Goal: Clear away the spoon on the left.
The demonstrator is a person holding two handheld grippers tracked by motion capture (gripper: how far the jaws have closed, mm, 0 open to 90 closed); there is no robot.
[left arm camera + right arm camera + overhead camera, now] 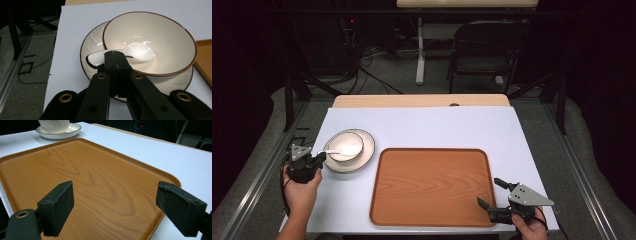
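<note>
A cream bowl [346, 145] [162, 32] stands on a matching plate [364, 156] [92, 43] at the table's left. A white spoon [332, 150] [138, 51] lies in the bowl, its handle sticking out over the rim toward my left gripper [321, 159] [115, 56]. That gripper is shut, pads pressed together, their tips lying across the handle; I cannot tell whether they touch it. My right gripper [488, 191] [115, 207] stands open over the near right corner of the bare wooden tray [432, 185] [87, 175], nothing between its pads. The bowl [53, 125] and plate [72, 128] are far beyond it.
A white sheet [427, 125] covers the table, with a strip of wood [422, 100] along the far edge. A folding chair [487, 50], a table leg [420, 50] and cables lie on the floor beyond. A metal rail [257, 175] runs along the left.
</note>
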